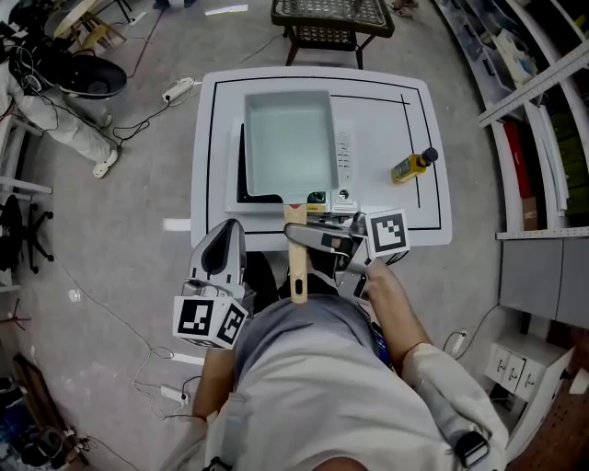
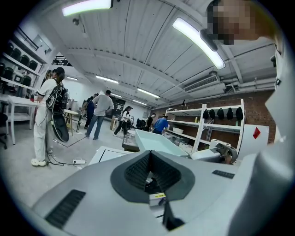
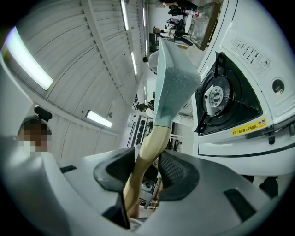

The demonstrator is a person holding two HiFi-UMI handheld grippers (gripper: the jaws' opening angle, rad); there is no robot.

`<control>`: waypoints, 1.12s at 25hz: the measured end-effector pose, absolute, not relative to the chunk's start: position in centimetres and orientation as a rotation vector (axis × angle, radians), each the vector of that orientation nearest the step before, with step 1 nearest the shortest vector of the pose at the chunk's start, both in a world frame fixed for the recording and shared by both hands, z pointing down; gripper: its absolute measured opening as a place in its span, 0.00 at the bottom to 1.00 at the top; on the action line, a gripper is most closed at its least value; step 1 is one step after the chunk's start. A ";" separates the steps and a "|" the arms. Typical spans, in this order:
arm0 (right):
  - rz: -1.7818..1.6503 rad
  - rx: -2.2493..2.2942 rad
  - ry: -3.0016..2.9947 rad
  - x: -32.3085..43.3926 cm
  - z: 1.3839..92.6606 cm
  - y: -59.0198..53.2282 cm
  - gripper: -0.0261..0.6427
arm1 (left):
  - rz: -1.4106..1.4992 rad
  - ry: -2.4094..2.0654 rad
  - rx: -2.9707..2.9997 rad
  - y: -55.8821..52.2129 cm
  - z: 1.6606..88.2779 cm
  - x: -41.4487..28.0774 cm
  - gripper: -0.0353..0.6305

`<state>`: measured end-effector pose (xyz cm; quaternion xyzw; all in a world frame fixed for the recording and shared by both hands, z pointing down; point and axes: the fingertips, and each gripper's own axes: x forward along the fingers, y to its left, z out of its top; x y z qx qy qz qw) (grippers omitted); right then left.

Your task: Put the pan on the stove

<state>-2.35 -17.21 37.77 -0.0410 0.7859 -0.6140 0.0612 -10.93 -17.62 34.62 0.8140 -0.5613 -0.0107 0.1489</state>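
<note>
A pale rectangular pan (image 1: 287, 138) with a wooden handle (image 1: 296, 262) hangs over the left part of a white gas stove (image 1: 342, 161) on the table. My right gripper (image 1: 308, 237) is shut on the handle near the table's front edge. In the right gripper view the handle (image 3: 147, 152) runs between the pads, and the pan (image 3: 173, 78) stands clear of the black burner (image 3: 216, 97) with a gap between them. My left gripper (image 1: 227, 230) hovers off the table's front left corner, shut and holding nothing. From the left gripper view (image 2: 148, 170) the pan (image 2: 154, 144) shows ahead.
A yellow bottle (image 1: 413, 166) lies on the white table (image 1: 428, 216) to the right of the stove. A black wire table (image 1: 331, 18) stands behind. Cables and a power strip (image 1: 177, 89) lie on the floor at left. People stand in the far room.
</note>
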 end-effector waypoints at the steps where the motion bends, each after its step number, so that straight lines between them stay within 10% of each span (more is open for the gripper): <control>1: -1.855 -0.127 2.375 -2.3 37.8 -17.4 0.28 | -0.033 -1.609 2.341 -17.7 34.5 -10.9 0.06; 28: -1.931 -0.204 2.322 -4.8 41.9 -21.1 0.28 | 0.052 -1.551 2.309 -20.4 37.3 -14.7 0.06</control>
